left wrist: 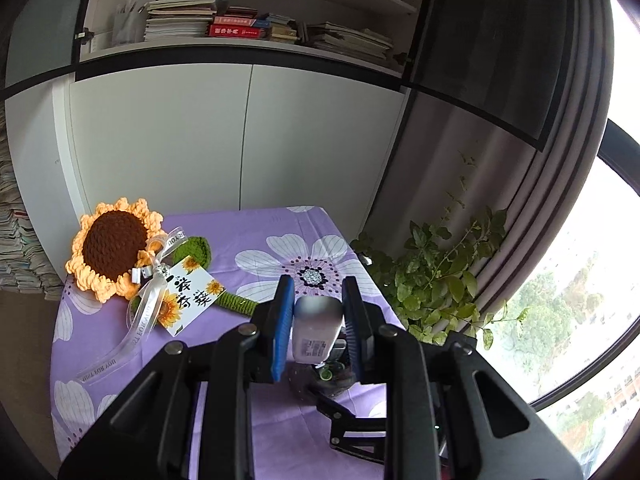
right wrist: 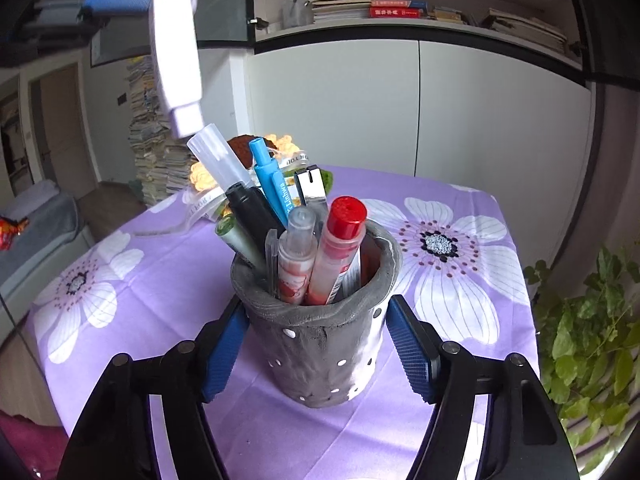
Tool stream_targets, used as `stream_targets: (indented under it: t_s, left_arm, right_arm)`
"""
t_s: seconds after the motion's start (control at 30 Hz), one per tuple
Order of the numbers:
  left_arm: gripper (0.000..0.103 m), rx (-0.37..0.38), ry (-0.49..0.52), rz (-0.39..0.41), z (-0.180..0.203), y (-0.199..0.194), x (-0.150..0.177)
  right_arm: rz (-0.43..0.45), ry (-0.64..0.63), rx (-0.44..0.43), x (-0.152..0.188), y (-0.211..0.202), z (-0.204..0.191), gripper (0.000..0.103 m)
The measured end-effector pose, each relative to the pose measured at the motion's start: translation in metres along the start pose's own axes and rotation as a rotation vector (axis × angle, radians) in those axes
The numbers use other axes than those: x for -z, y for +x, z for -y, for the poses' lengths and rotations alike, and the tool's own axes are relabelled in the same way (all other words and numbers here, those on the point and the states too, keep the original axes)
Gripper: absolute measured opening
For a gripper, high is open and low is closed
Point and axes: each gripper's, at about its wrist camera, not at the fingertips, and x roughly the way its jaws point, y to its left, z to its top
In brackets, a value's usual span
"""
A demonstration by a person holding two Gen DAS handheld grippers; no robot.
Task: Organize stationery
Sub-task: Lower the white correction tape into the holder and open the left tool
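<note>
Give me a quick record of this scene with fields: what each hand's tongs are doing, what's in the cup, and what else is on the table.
left tongs: shut on white stick-shaped item, held above the cup
right tongs: shut on grey pen cup, pads against its sides
cup contents: red-capped marker, blue pen, black marker, clear-capped pens
table cover: purple floral cloth
other item: crocheted sunflower with card, lying on the cloth
</note>
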Motion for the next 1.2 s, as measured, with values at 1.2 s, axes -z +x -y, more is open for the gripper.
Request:
stream_targets:
  t_s: [1.2]
  left_arm:
    - [0.018,-0.027,0.132,-0.191,0.026,0.076,0.029]
  right_arm:
    - [0.001,0.006,-0.025,0.000,-0.002,0.004,0.071]
